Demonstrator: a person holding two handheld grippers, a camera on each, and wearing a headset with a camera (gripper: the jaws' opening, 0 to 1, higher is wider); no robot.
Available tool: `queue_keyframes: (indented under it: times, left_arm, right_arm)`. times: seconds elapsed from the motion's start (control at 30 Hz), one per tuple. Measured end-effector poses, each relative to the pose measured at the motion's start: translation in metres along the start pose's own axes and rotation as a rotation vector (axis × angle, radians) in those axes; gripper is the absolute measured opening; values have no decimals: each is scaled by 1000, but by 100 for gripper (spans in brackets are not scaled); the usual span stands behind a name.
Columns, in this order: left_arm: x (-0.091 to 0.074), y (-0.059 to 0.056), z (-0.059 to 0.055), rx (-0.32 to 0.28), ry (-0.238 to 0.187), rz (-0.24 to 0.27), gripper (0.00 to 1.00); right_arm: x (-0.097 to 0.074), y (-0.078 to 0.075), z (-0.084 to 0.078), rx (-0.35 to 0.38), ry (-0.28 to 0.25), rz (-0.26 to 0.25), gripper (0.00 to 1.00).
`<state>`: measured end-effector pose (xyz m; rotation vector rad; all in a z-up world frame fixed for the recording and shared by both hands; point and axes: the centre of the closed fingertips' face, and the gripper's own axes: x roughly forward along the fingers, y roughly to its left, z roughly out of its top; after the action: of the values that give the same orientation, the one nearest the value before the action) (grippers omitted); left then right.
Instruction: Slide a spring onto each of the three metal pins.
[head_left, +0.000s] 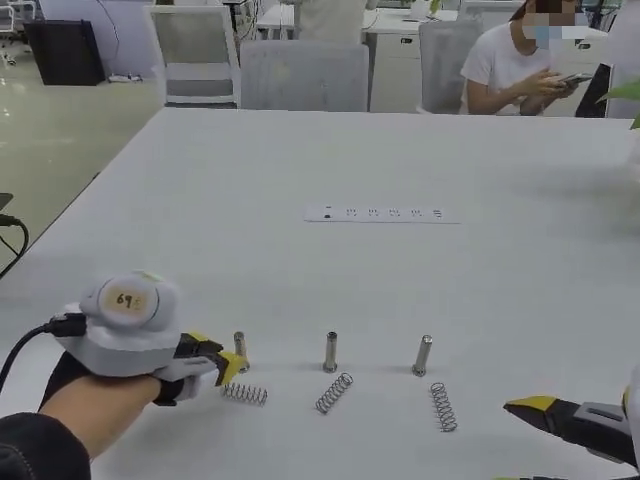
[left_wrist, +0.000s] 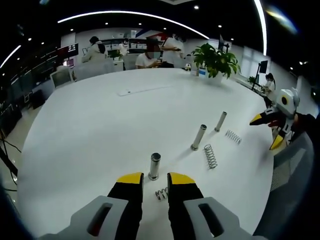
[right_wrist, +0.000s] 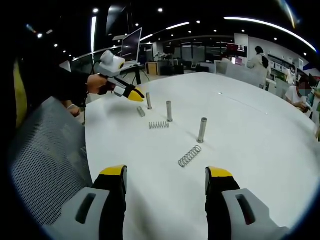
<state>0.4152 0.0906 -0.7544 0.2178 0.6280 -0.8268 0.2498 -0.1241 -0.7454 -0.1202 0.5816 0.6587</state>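
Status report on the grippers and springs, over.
Left hand-held gripper open, straddling leftmost spring. Right hand-held gripper open, empty. All three pins bare. Nothing blocking.

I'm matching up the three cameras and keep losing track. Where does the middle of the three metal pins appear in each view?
Head view: the middle pin stands upright at low centre.
Left gripper view: it is right of centre, about halfway up.
Right gripper view: it is near the centre, slightly above the middle.
Shared landmark: the spring lying on the table beside its base.
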Motion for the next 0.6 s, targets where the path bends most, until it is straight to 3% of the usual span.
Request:
queue_keyframes:
  times: [0.3, 0.6]
  left_arm:
    - [3, -7, -15, 20, 47, -53, 15]
    - [8, -12, -24, 48, 81, -100, 16]
  right_arm:
    - [0, 0, -1, 5, 4, -3, 62]
    - [0, 0, -3, 10, 7, -6, 62]
